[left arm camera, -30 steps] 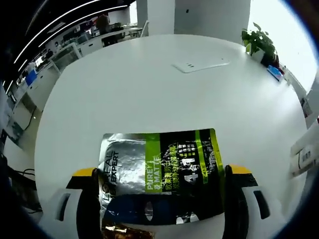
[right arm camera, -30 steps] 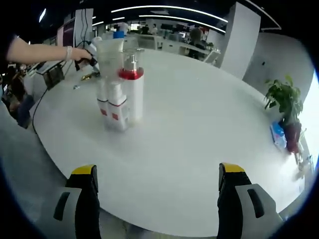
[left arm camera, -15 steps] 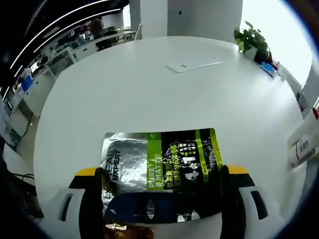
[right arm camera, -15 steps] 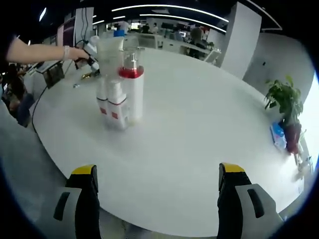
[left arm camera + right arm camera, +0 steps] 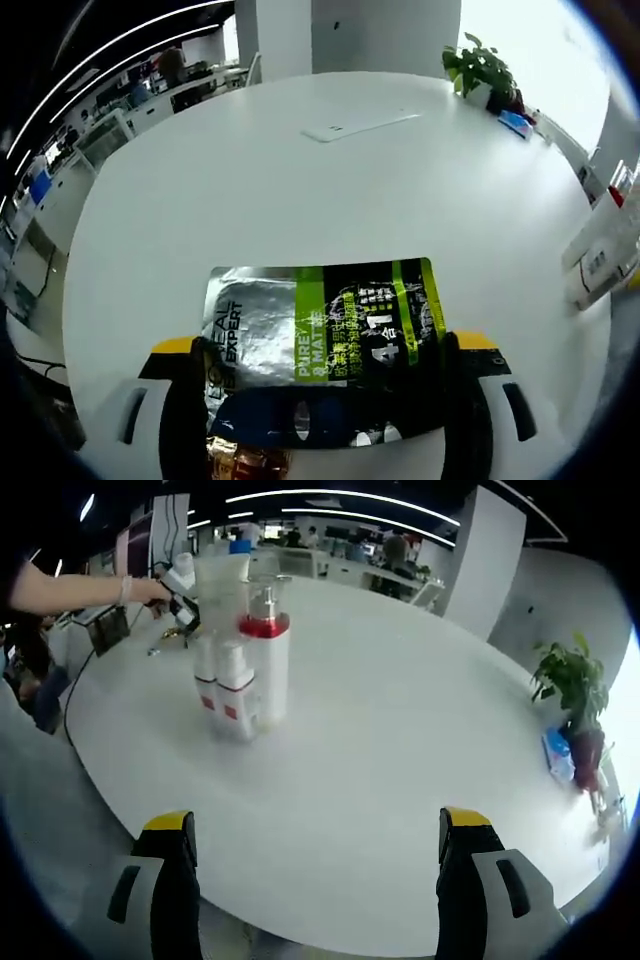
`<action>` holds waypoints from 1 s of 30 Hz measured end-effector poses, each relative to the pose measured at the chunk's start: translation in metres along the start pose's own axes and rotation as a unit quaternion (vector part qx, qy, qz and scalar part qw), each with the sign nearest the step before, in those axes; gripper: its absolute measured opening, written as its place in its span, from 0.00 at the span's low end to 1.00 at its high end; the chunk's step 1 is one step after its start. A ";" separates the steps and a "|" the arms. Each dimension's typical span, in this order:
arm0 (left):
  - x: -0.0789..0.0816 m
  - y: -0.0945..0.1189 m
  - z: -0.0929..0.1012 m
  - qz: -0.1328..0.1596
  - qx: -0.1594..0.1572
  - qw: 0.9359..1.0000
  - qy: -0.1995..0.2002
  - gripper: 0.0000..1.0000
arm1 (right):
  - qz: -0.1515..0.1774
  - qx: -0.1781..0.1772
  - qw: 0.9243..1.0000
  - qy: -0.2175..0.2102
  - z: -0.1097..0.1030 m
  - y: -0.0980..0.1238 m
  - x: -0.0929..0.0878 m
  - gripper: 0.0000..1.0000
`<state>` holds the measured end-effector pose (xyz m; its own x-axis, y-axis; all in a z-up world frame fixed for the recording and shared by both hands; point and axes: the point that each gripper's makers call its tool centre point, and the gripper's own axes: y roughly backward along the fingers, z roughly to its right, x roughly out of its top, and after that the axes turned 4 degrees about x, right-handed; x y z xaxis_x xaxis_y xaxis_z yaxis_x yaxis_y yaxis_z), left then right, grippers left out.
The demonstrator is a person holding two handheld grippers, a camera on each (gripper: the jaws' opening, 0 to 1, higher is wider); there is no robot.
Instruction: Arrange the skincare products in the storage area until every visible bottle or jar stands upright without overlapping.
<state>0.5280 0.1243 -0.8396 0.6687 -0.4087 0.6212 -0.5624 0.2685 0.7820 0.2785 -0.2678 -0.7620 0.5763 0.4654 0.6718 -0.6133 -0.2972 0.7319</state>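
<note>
Currently, left gripper (image 5: pixel 318 400): fingers (image 5: pixel 180 400) spread wide apart, a flat sachet pack (image 5: pixel 320 350) lying between them. Pack faced in silver, green and black, printed side toward the camera, far edge resting on or just above the white round worktop (image 5: pixel 300 190); contact between fingers and pack edges cannot be told. Gold-coloured item (image 5: pixel 245 462) visible at the near edge below the pack, too cropped to identify. White flat rectangular object (image 5: pixel 358 125) lying on the far part of the worktop, well apart from the pack. Potted plant (image 5: pixel 480 70) standing at the far rim, a small blue item (image 5: pixel 518 122) beside it. White bottles with red trim (image 5: pixel 605 245) seen at the right edge of the left gripper view, partly cut off.

Right gripper (image 5: pixel 312 880): fingers (image 5: pixel 465 880) apart, nothing between them, held above the near rim of the worktop. Cluster of skincare bottles (image 5: pixel 240 675) standing upright on the worktop, touching one another: white bodies with red bands, one pump bottle (image 5: pixel 266 655) with a red collar, one translucent tube (image 5: pixel 220 590) rising behind. Person's hand (image 5: pixel 150 588) beyond the cluster, grasping the other gripper.
</note>
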 end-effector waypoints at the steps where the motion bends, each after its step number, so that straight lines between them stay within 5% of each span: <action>1: -0.001 0.001 0.003 0.001 -0.001 1.000 0.000 0.93 | 0.001 0.000 1.000 0.000 0.000 0.000 0.000 1.00; 18: 0.003 0.013 0.022 0.011 -0.026 0.997 -0.066 0.86 | 0.001 0.005 1.000 0.007 -0.004 0.001 0.001 1.00; 19: 0.002 0.014 0.032 0.011 -0.058 0.996 -0.062 0.65 | 0.000 0.005 1.000 0.008 -0.004 0.001 0.001 1.00; 20: 0.002 0.014 0.031 0.011 -0.055 0.997 -0.059 0.51 | 0.000 0.005 1.000 0.009 -0.004 0.001 0.001 1.00; 21: 0.012 0.011 0.014 0.039 -0.012 0.997 -0.072 0.40 | 0.000 0.005 1.000 0.009 -0.004 0.001 0.001 1.00; 22: 0.007 0.011 0.011 0.025 -0.010 0.996 -0.083 0.34 | 0.000 0.005 1.000 0.009 -0.004 0.001 0.001 1.00; 25: 0.004 0.013 0.024 0.020 -0.042 0.996 -0.076 0.55 | -0.001 0.006 1.000 0.009 -0.005 0.002 0.001 1.00; 28: 0.009 0.015 0.017 0.031 -0.023 0.996 -0.084 0.46 | 0.000 0.006 1.000 0.008 -0.004 0.002 0.000 1.00; 30: 0.014 0.013 0.006 0.043 -0.009 0.997 -0.064 0.56 | 0.000 0.006 1.000 0.008 -0.004 0.001 0.000 1.00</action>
<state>0.5267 0.1171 -0.8210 0.5499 -0.4903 0.6762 -0.6057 0.3233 0.7270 0.2756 -0.2647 -0.7612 0.5675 0.4791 0.6696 -0.6066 -0.3066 0.7335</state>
